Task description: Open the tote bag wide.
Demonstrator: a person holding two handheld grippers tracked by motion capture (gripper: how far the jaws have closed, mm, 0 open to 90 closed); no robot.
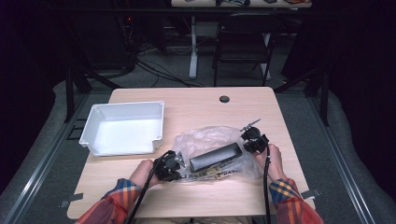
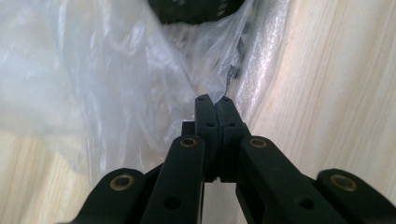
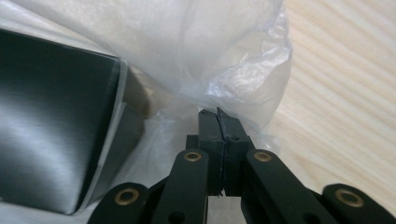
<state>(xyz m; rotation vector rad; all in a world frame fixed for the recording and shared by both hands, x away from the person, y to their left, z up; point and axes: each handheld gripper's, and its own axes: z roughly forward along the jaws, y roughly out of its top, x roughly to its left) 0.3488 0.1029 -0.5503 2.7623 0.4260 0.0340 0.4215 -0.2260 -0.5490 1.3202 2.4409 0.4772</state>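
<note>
Clear plastic bag (image 1: 212,140) w/ dark box (image 1: 217,156) inside is pinched at both ends: left gripper (image 1: 175,163) & right gripper (image 1: 250,140) fully closed on film, prob. to spread it.

One clear plastic bag (image 1: 212,140), one black box (image 1: 215,157), one white bin (image 1: 122,128), two tools, left tool (image 1: 180,164), right tool (image 1: 247,140)

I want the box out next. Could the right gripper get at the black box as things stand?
Probably not: the right gripper is shut on the plastic bag, whose film wraps the black box.
</note>
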